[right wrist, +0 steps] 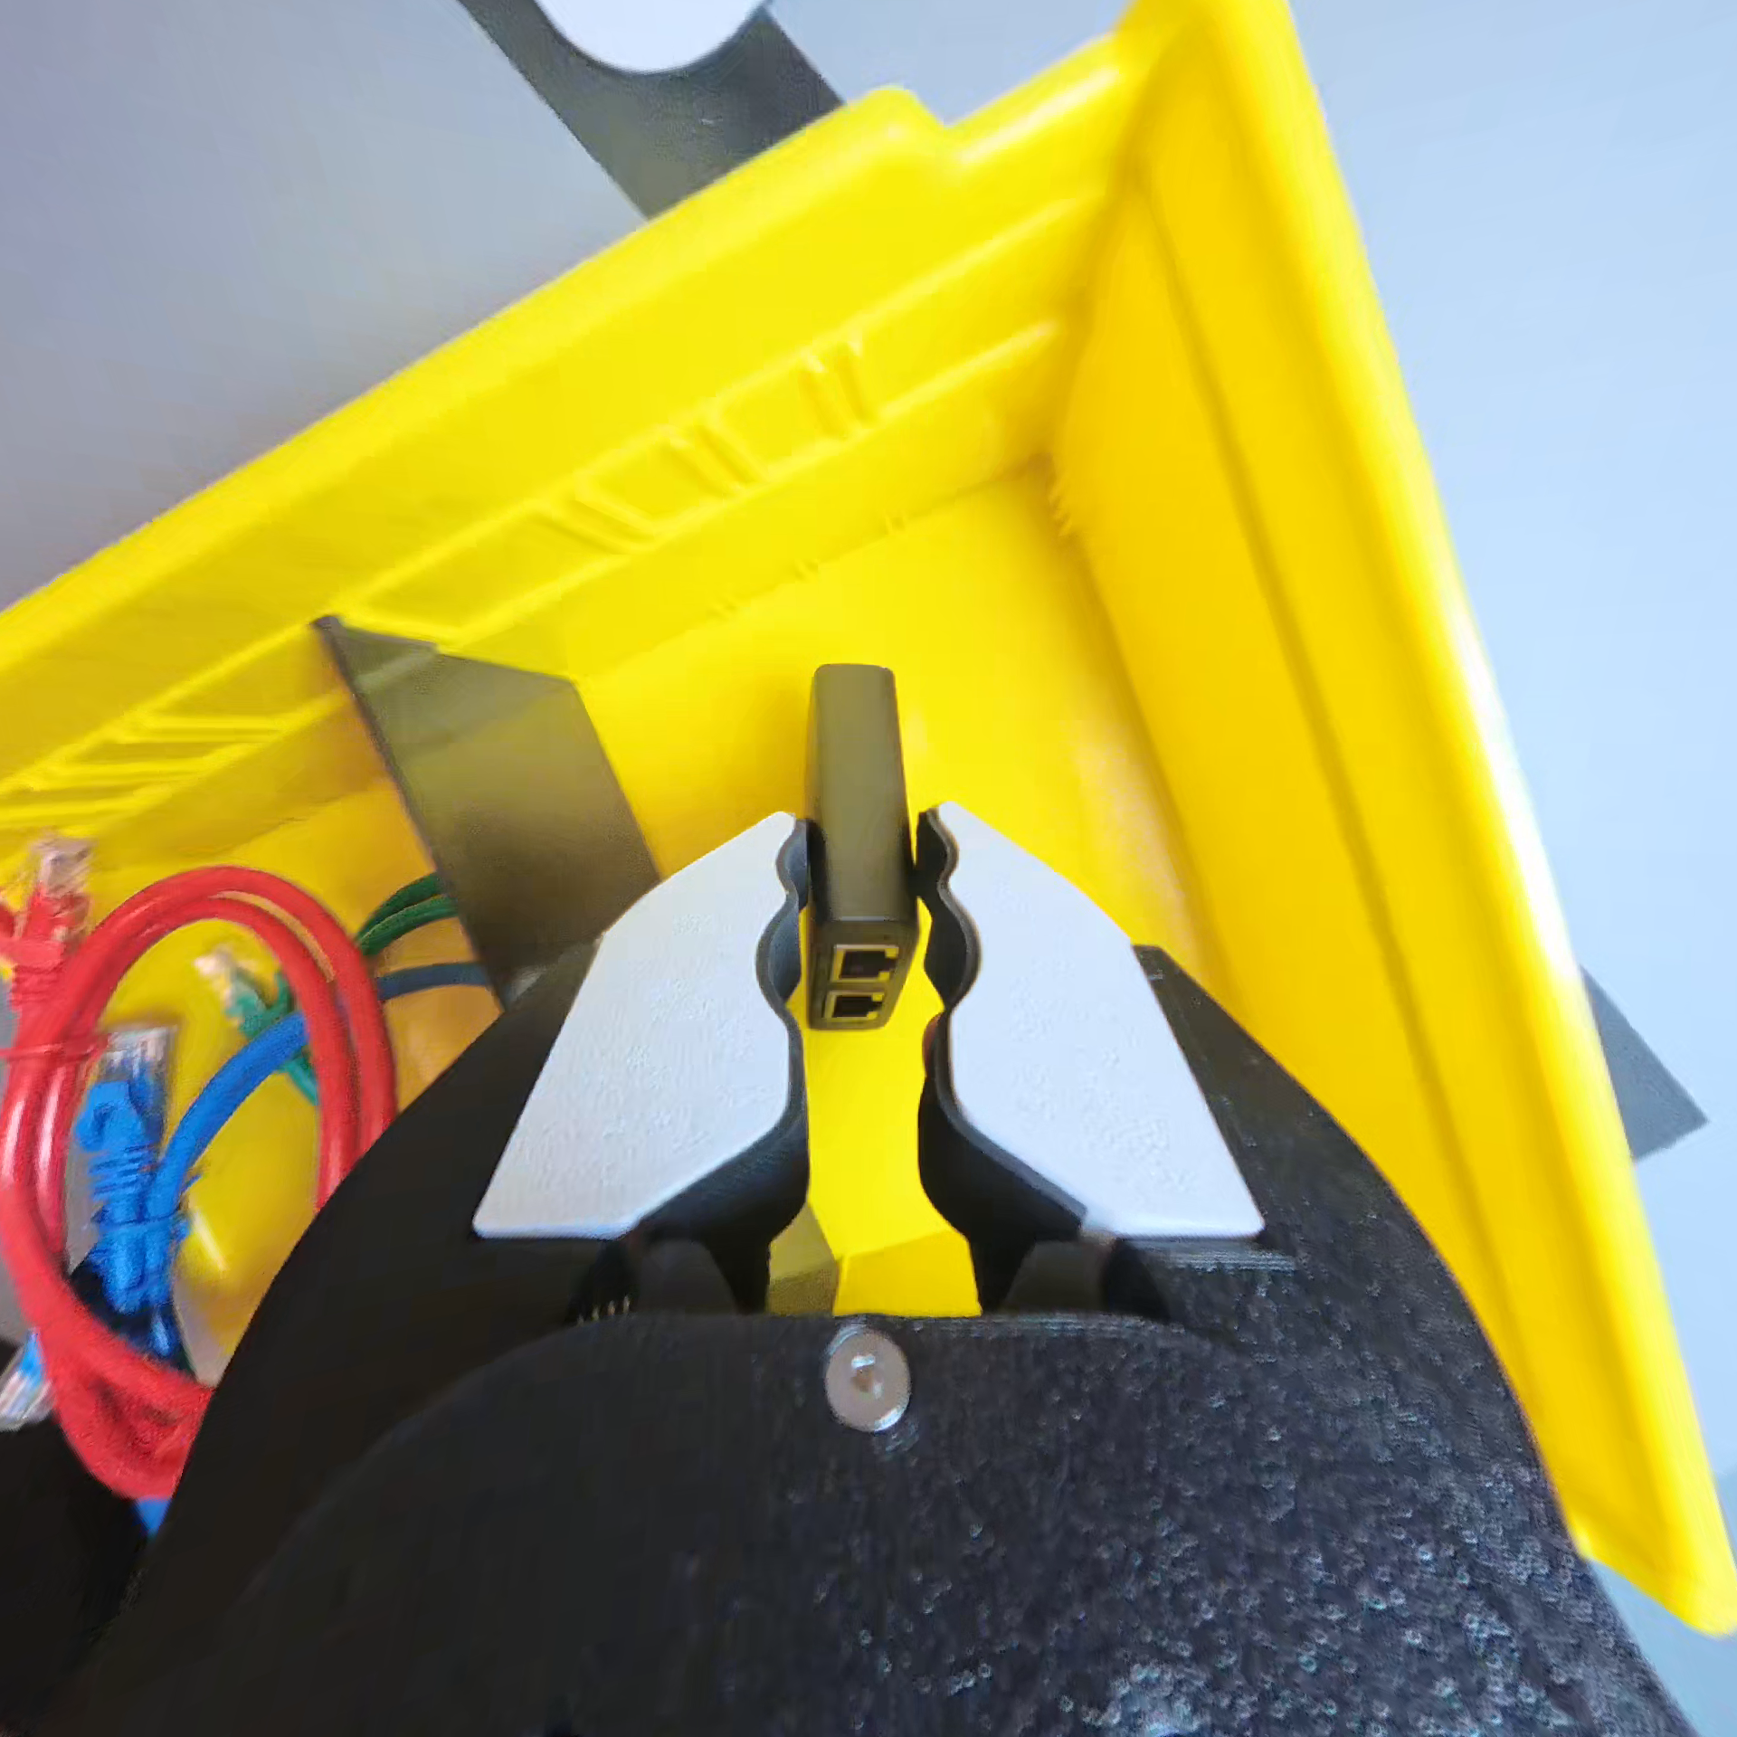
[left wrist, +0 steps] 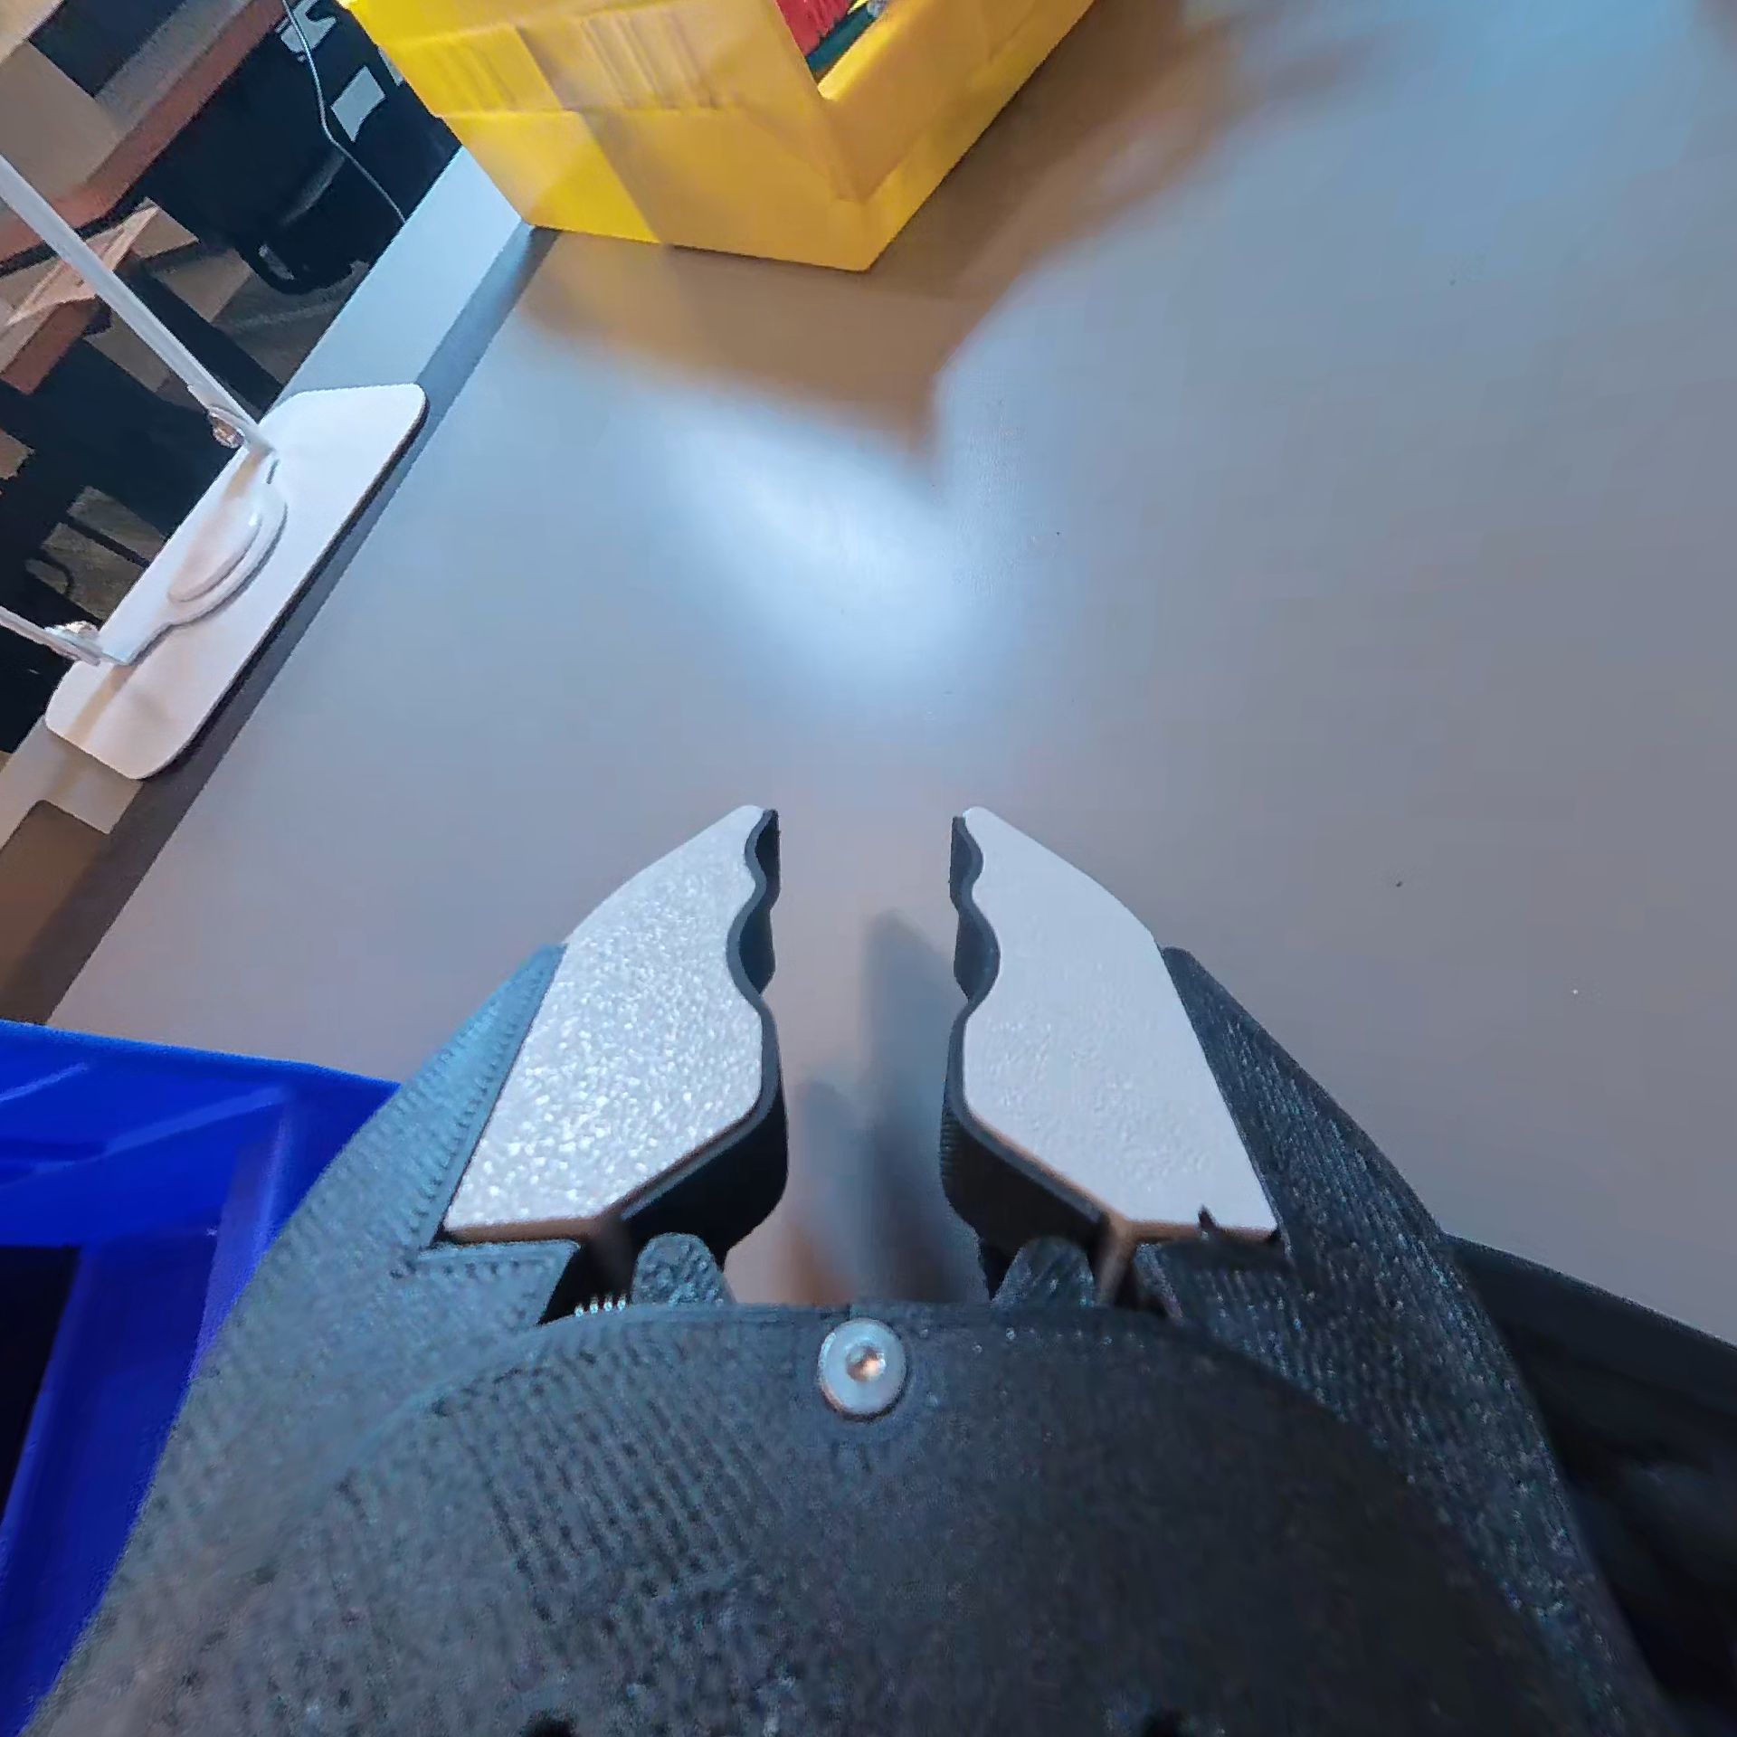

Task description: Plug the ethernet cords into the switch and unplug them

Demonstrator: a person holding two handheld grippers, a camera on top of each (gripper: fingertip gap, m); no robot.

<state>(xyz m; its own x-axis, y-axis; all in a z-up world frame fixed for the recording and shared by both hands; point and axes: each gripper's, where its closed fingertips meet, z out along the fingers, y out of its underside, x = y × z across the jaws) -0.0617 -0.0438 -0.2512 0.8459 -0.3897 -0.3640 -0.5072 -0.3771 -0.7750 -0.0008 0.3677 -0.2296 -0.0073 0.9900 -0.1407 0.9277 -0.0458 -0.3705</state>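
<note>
Right wrist view puts you over a large yellow plastic bin [right wrist: 1269,658], glossy, with ribbed moulded walls and a stepped rim that runs up the right side. A dark flat divider [right wrist: 489,780] stands upright in it and splits the floor into two compartments. Left of the divider lie coiled ethernet cords: a red cord [right wrist: 310,949] looped and tied, a blue cord [right wrist: 132,1165] bundled beneath it, and a green cord [right wrist: 414,916] partly hidden behind the divider. Their clear plugs are blurred.

Your right gripper [right wrist: 860,827] has rough black printed arms and pale grey, wavy-edged finger plates. Its jaws are nearly closed and clamp the switch [right wrist: 855,808], a small smooth black block, by its long sides. Two stacked ports face the camera. The switch sits in the right compartment, with bare yellow floor around it and the bin corner close ahead.

Left wrist view shows what the other cannot: a wide, smooth grey-brown table [left wrist: 1222,611] with a soft glare patch. Your left gripper [left wrist: 865,827] hovers low over it, jaws parted a moderate gap and holding nothing. The yellow bin stands well ahead. A blue bin [left wrist: 141,1175] sits at the lower left, and a white flat lamp base [left wrist: 235,583] rests at the table's left edge.
</note>
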